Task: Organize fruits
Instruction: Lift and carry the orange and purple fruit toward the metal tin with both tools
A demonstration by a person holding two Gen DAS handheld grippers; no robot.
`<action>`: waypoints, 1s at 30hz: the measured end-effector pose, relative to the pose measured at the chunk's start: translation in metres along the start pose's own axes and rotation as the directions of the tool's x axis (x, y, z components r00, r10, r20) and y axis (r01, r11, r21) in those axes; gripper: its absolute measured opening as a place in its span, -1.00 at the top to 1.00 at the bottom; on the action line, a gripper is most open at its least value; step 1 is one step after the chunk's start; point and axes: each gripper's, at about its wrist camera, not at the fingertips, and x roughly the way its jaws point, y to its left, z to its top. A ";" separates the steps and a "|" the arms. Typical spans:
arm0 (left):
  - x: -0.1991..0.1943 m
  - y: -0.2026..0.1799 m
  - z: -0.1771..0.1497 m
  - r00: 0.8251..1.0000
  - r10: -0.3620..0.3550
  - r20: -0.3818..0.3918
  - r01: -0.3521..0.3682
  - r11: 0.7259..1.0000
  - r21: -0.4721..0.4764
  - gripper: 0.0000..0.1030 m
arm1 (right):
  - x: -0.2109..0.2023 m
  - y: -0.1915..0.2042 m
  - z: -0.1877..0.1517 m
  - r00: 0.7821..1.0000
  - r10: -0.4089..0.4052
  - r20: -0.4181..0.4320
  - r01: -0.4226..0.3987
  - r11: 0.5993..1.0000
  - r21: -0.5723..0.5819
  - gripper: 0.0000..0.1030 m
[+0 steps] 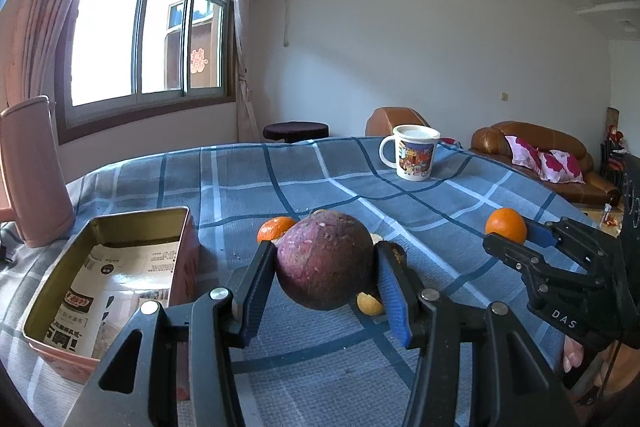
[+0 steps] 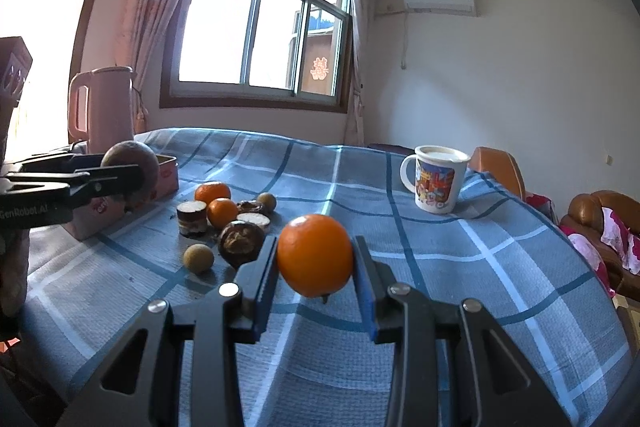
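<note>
Two tools, each lifting a fruit above the checked desk (image 1: pixel 320 171).

Left wrist view: the left tool (image 1: pixel 326 263) clamps a purple mangosteen (image 1: pixel 325 259) beside the open tin (image 1: pixel 108 223), whose paper lining only shows here. Right wrist view: the right tool (image 2: pixel 316 259) grips an orange (image 2: pixel 315 254); the remaining fruit pile (image 2: pixel 228 223) lies left, near the tin.

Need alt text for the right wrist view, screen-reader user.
The right tongs grip an orange above a blue plaid tablecloth. At left, the left tongs hold a brown-purple fruit near a tin box, with a cluster of small fruits between. A cartoon mug stands farther back on the right.
</note>
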 end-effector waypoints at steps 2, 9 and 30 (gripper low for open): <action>-0.002 -0.002 0.001 1.000 0.002 0.009 -0.002 1.000 0.006 -0.01 | -0.001 0.000 0.000 1.000 0.000 0.008 0.000 1.000 0.000 0.25; -0.012 -0.005 0.004 0.999 0.014 0.049 -0.015 0.999 0.030 -0.01 | -0.005 0.000 0.000 0.999 -0.006 0.034 0.006 1.000 0.000 0.26; -0.031 -0.007 0.013 0.990 0.045 0.135 -0.053 0.997 0.054 -0.01 | -0.013 -0.001 0.008 0.996 -0.030 0.081 0.031 0.999 -0.007 0.25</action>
